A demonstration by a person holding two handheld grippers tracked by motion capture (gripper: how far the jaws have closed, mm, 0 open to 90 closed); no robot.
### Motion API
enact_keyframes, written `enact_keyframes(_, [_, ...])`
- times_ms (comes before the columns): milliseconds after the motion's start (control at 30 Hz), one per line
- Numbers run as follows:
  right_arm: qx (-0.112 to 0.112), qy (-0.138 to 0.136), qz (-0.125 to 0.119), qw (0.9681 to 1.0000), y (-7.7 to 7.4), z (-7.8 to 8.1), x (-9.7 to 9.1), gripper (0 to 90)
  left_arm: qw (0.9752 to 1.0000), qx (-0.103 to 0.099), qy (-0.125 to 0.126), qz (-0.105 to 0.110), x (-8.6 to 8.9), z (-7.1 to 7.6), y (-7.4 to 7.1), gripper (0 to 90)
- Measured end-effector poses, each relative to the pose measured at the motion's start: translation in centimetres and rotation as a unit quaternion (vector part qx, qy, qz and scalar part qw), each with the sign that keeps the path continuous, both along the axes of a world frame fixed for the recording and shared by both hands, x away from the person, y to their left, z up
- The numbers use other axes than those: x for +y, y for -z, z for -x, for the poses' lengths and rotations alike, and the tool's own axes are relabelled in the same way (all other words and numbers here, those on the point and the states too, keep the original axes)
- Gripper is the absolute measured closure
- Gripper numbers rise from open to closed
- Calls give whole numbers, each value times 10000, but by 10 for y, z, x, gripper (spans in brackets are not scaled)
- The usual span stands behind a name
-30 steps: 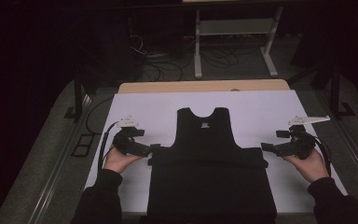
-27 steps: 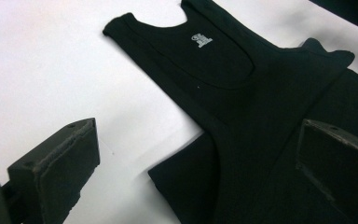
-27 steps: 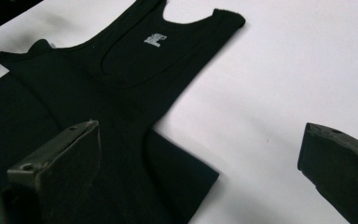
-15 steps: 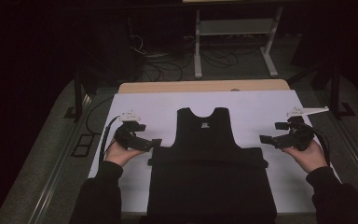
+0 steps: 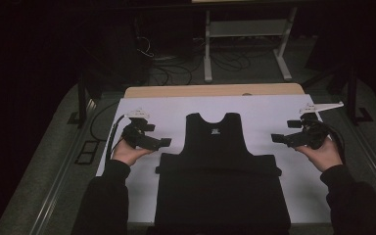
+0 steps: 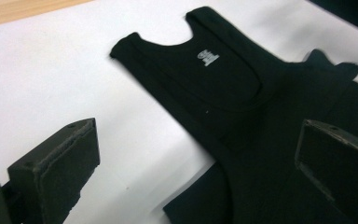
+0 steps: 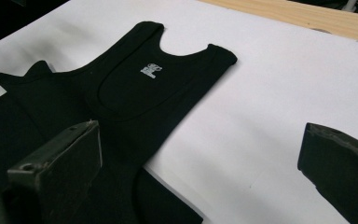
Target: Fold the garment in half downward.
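Observation:
A black sleeveless top (image 5: 218,166) lies flat on the white sheet (image 5: 274,112), neck toward the far side and hem toward me. It has a small white label (image 6: 208,57) inside the neck, and the label (image 7: 151,70) also appears in the right gripper view. My left gripper (image 5: 165,142) hovers open just left of the top's armhole, jaws pointing at it. My right gripper (image 5: 275,138) hovers open to the right of the top, jaws pointing at the other armhole. Wide-apart jaws frame the top (image 6: 223,88) in the left gripper view, and the top (image 7: 135,98) likewise in the right gripper view. Neither gripper holds anything.
The white sheet covers a wooden table, whose far edge (image 5: 215,90) shows beyond it. Behind the table are a white stand (image 5: 245,29) and cables on the dark floor. Bare sheet lies on both sides of the top.
Both grippers have moved a little toward the far side of the table, staying open. The top has not moved.

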State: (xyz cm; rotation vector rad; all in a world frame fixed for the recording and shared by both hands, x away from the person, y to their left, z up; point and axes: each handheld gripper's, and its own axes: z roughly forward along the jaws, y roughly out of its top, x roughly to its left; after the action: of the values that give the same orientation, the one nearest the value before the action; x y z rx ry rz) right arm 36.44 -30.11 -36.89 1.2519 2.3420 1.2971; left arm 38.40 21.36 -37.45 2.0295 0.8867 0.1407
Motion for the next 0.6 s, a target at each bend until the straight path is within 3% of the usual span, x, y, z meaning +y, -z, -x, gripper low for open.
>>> enact_keyframes(333, [57,-14,-15,10000,-3,-13,3,0,10000,-9,-15,-8,-4,-12,-7,0])
enact_keyframes(600, [83,-49,18,10000,-5,-23,8,0,10000,50,52,-56,-9,-19,-4,0])
